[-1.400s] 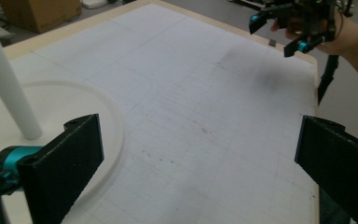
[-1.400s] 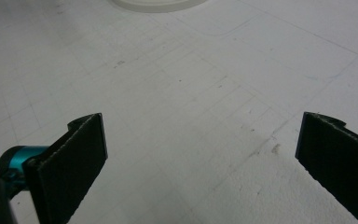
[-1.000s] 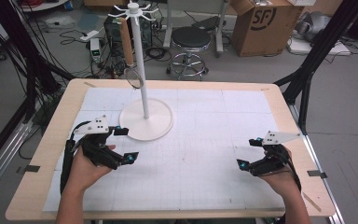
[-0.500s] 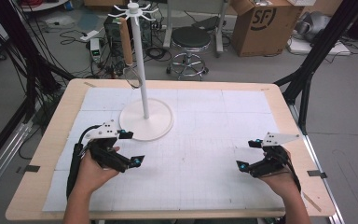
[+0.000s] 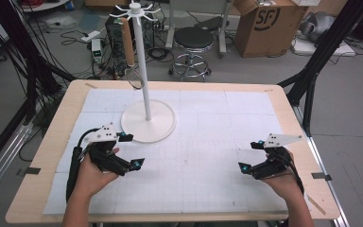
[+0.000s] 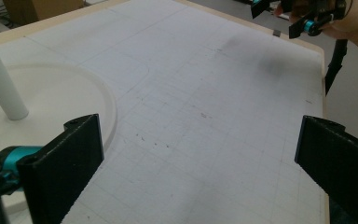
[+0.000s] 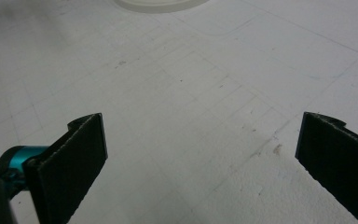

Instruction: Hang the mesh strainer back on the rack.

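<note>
A white stand with a round base point(image 5: 149, 124) and a tall pole point(image 5: 142, 66) sits at the back left of the white gridded mat point(image 5: 208, 142). A wooden-handled utensil point(image 5: 128, 45) with a wire loop hangs from a hook at the stand's top. My left gripper point(image 5: 130, 151) hovers just in front of the base, open and holding nothing. The left gripper view has its jaws wide apart point(image 6: 200, 158), with the base point(image 6: 51, 93) and pole point(image 6: 0, 84) at the left. My right gripper point(image 5: 249, 156) is open over the mat's right side; between its jaws point(image 7: 200, 158) lies bare mat.
The wooden table edge point(image 5: 179, 215) runs around the mat. Behind the table stand a stool point(image 5: 194, 40), a cardboard box point(image 5: 269, 23) and floor cables point(image 5: 75, 28). Black frame legs point(image 5: 312, 71) rise at the right. The stand's base edge point(image 7: 161, 4) shows far off.
My left gripper has shifted a little to the right and toward the table's front. The right gripper has stayed put.
</note>
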A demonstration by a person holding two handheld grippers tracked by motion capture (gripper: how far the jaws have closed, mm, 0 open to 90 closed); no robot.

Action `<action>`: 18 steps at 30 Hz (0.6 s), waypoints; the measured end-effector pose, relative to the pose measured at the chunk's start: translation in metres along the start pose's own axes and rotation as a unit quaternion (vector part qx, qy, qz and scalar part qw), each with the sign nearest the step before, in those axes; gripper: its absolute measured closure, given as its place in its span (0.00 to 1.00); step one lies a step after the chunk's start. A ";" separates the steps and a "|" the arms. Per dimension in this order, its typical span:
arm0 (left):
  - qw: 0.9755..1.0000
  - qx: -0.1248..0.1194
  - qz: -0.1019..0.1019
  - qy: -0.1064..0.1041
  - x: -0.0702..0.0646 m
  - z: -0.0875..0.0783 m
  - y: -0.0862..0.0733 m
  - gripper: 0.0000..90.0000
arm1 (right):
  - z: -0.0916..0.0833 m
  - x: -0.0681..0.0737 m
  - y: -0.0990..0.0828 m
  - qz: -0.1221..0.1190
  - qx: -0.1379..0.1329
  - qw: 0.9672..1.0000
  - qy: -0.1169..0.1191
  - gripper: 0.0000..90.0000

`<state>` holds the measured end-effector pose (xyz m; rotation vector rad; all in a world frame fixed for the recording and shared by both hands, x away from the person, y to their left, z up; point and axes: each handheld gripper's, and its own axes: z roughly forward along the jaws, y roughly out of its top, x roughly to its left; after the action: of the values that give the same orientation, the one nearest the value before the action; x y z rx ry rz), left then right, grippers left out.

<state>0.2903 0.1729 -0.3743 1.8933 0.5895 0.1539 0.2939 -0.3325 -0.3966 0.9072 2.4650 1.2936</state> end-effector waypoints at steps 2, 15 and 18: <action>1.000 -0.001 0.001 0.003 0.000 -0.001 0.000 0.02 | 0.001 0.000 0.000 -0.001 0.001 1.000 0.001 0.01; 1.000 0.002 0.000 0.009 0.003 -0.002 0.000 0.02 | 0.001 0.001 -0.002 0.000 0.000 1.000 0.005 0.01; 1.000 0.001 -0.006 0.006 0.003 -0.003 0.000 0.02 | 0.002 0.002 -0.002 0.001 0.002 1.000 0.005 0.01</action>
<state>0.2916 0.1768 -0.3740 1.8919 0.6090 0.1581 0.2926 -0.3313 -0.3990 0.9057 2.4752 1.2964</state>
